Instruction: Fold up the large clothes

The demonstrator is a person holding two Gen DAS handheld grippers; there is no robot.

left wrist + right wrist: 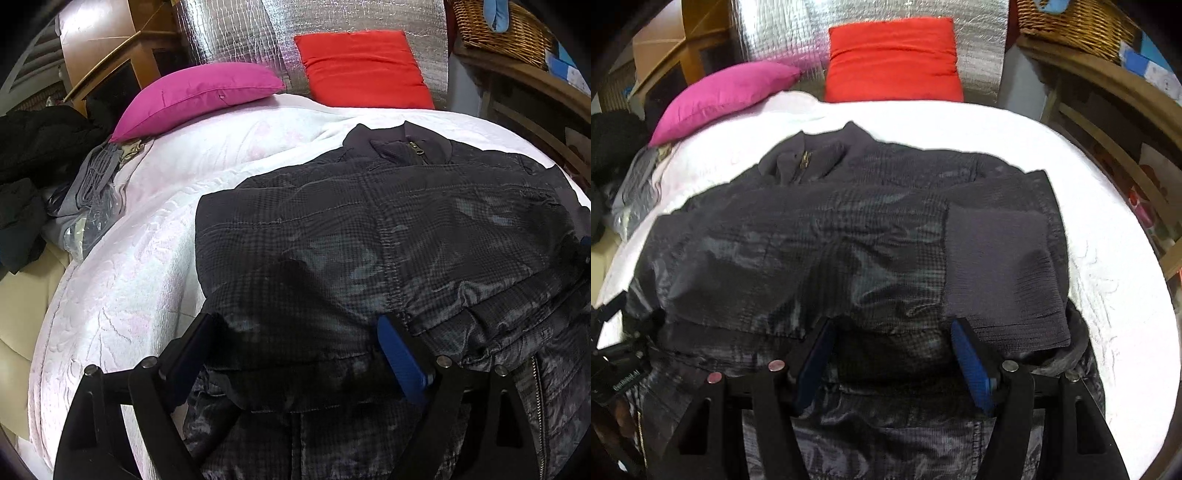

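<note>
A large dark checked jacket (369, 236) lies on the white bedspread (147, 258), collar and zipper at the far end, sleeves folded across the body. It also shows in the right wrist view (820, 236), with a ribbed cuff (1001, 258) on top at the right. My left gripper (295, 332) is open just above the jacket's near left part, blue pads wide apart. My right gripper (892, 339) is open over the jacket's near right part, beside the cuff. Neither holds cloth.
A magenta pillow (195, 96) and a red pillow (365, 70) lie at the bed's head against a silver foil panel (236, 33). Dark clothes (40, 147) pile up at the left. A wicker basket (498, 26) sits on wooden shelving at the right.
</note>
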